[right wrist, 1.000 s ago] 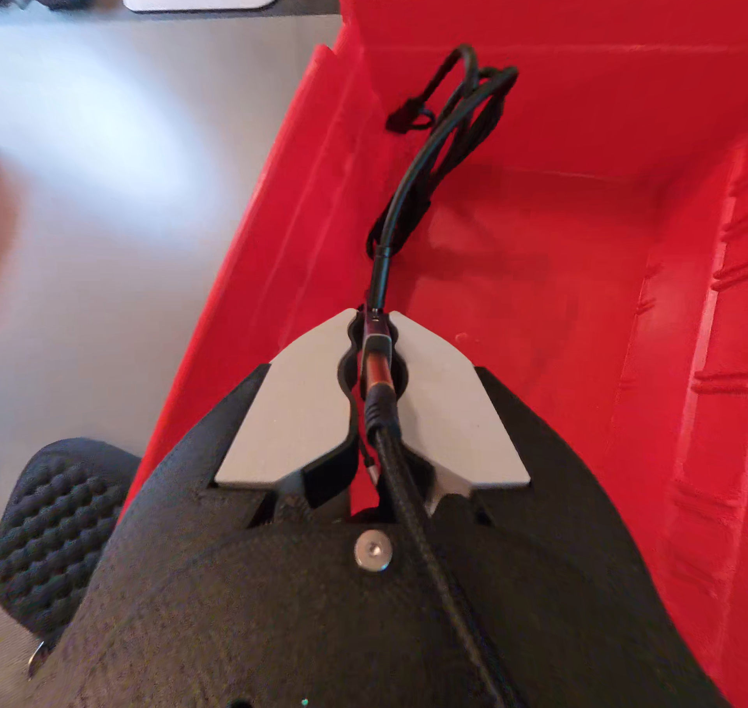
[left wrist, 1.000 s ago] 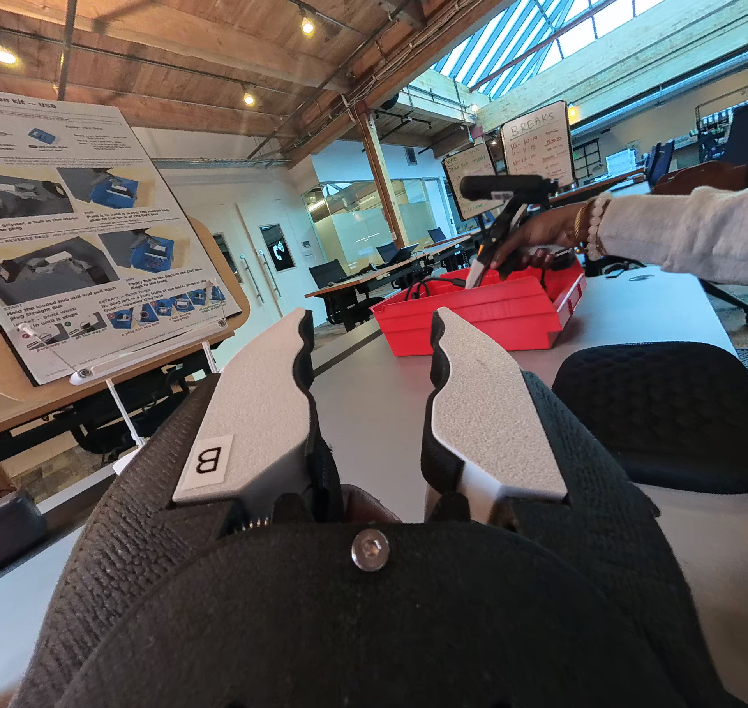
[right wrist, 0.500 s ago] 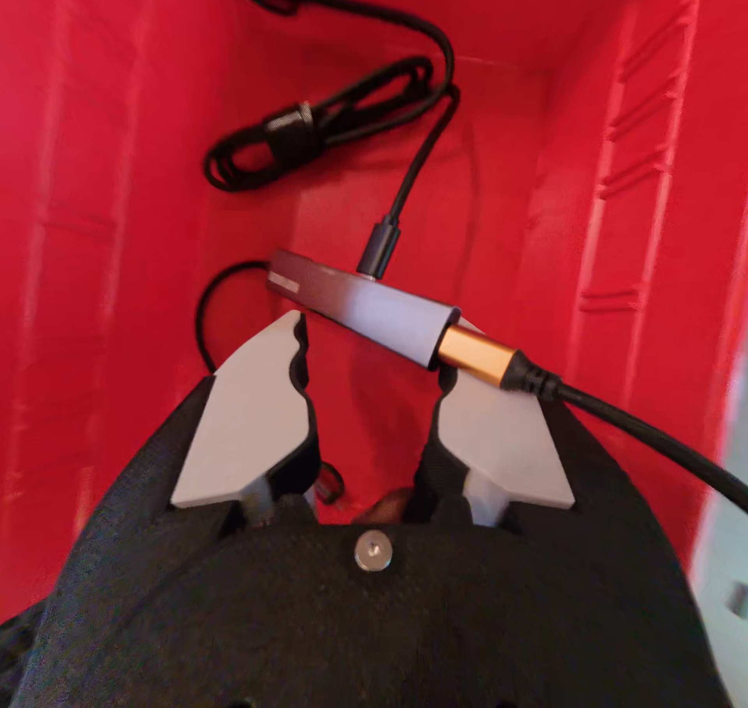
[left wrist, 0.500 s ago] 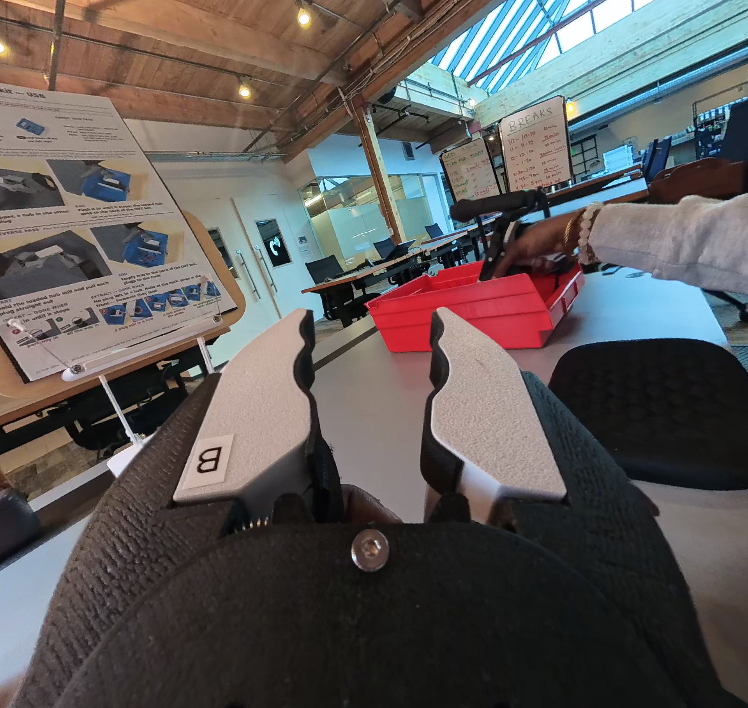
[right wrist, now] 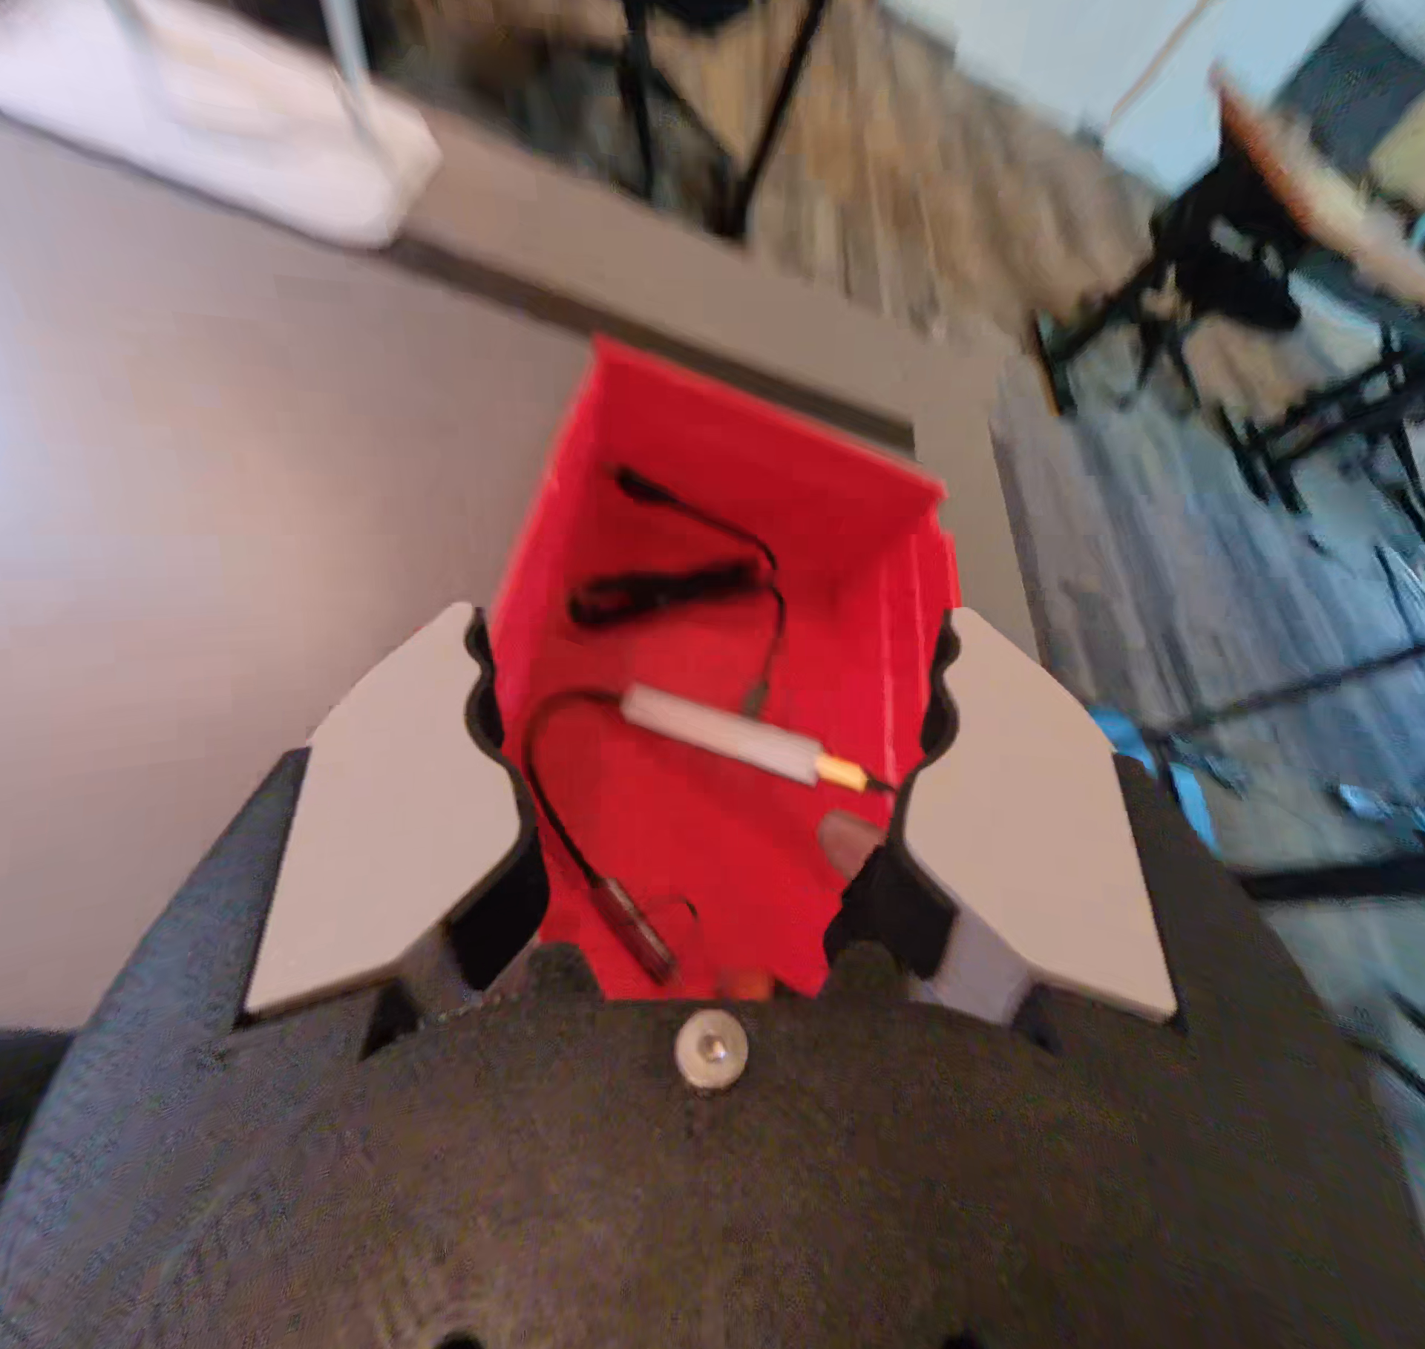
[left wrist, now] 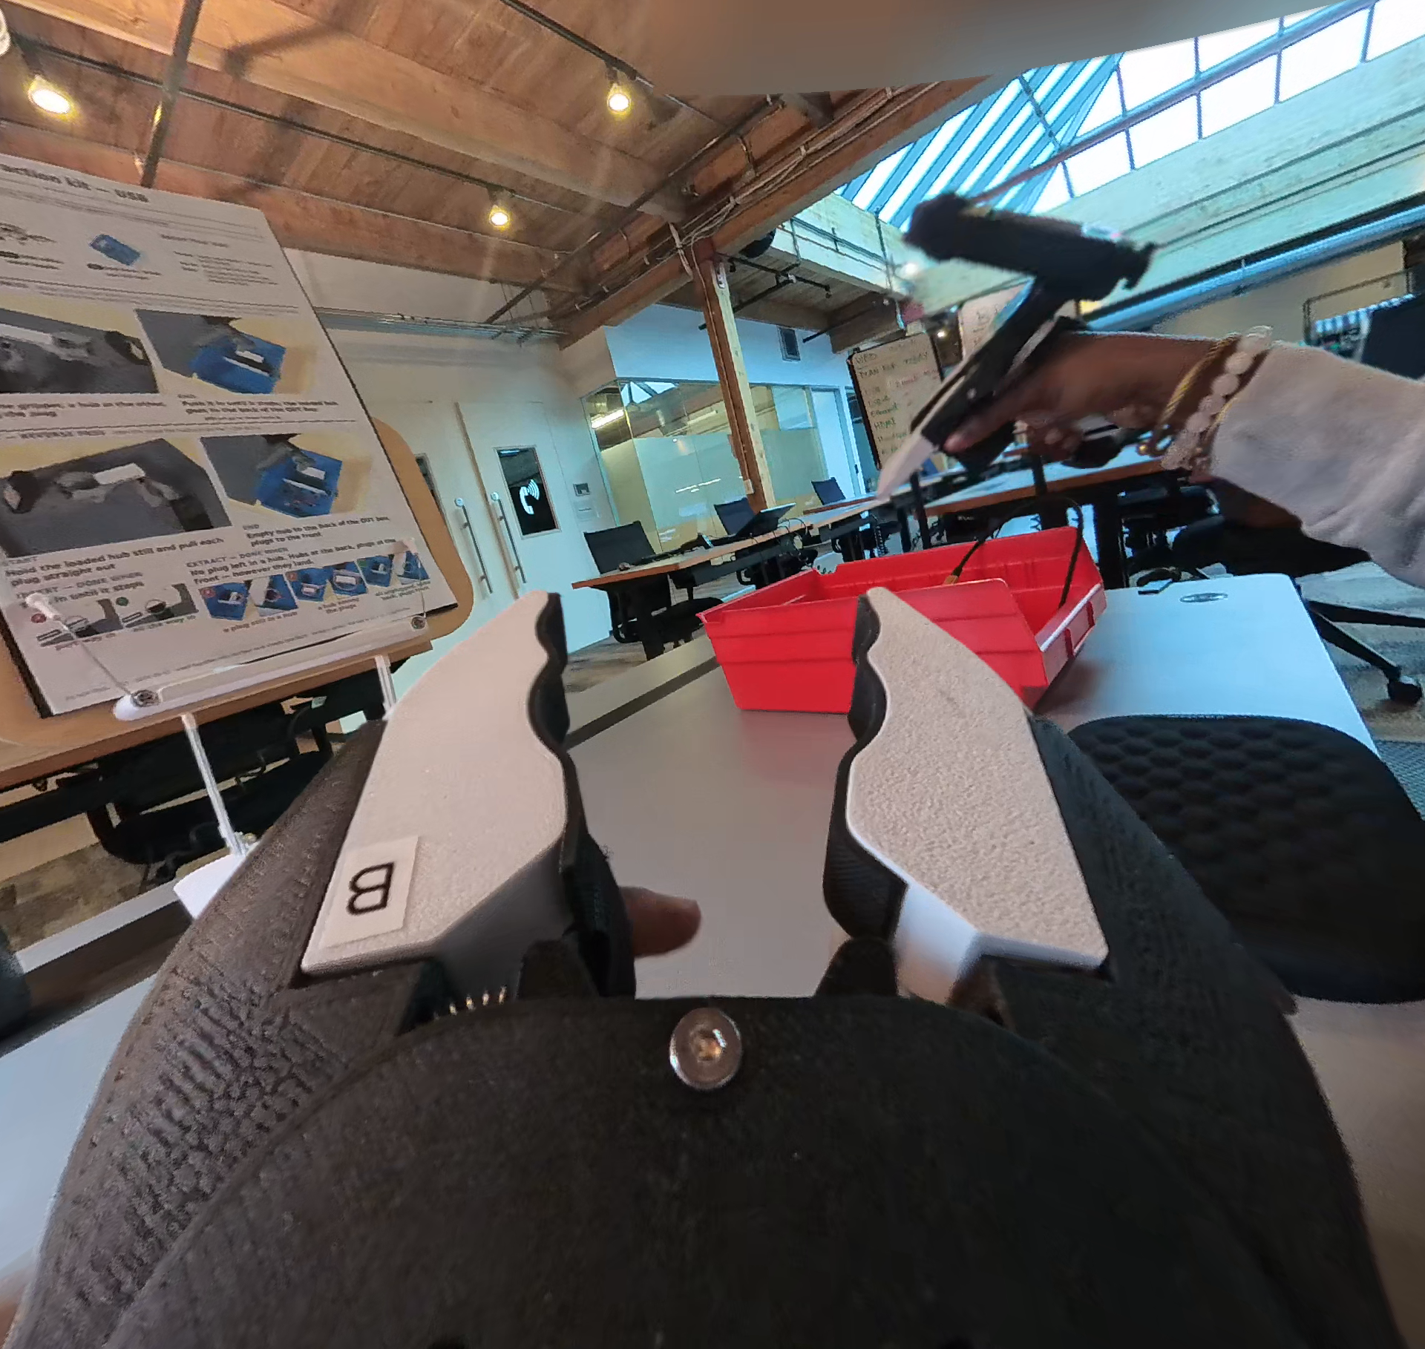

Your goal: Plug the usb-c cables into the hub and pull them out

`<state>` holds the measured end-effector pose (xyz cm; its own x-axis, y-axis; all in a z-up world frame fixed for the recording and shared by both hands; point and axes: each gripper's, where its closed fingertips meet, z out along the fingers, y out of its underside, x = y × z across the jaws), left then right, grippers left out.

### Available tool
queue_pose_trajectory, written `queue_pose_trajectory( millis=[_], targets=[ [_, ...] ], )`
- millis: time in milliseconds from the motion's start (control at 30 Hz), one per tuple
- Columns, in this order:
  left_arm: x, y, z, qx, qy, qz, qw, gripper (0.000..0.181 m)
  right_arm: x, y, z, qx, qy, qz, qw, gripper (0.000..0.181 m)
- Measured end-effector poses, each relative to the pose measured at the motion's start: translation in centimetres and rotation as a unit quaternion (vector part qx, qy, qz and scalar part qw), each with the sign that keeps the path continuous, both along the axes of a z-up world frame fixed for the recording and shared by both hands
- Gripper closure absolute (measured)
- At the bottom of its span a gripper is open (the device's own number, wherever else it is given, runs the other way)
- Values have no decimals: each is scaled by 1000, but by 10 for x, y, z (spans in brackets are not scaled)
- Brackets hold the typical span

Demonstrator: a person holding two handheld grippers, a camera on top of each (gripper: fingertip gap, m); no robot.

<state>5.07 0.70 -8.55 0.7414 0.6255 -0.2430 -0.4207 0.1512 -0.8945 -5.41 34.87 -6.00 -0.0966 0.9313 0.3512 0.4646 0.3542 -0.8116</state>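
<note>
Left tongs (left wrist: 705,684) gape empty over the grey surface (left wrist: 717,788). Red bin (left wrist: 802,668) sits just past their tips; right tongs (left wrist: 902,464) hover above it, cable (left wrist: 1072,541) draped over its rim.

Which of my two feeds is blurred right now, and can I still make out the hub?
Right wrist view: motion blur throughout, worst on the background floor; the grey hub in the red bin stays recognisable but soft. Left wrist view: mostly sharp, only the raised right tool is smeared; bright skylight glare upper right.

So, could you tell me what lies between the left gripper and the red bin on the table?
In the left wrist view, only bare grey tabletop lies between the open left gripper and the red bin.
</note>
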Motion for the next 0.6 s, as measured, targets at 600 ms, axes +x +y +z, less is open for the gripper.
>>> queue_pose_trajectory(
  millis=[600],
  targets=[
    [9,-7,26,63,-14,-23,998,65,32,-176,17,-238,385,149,879,36]
  ],
)
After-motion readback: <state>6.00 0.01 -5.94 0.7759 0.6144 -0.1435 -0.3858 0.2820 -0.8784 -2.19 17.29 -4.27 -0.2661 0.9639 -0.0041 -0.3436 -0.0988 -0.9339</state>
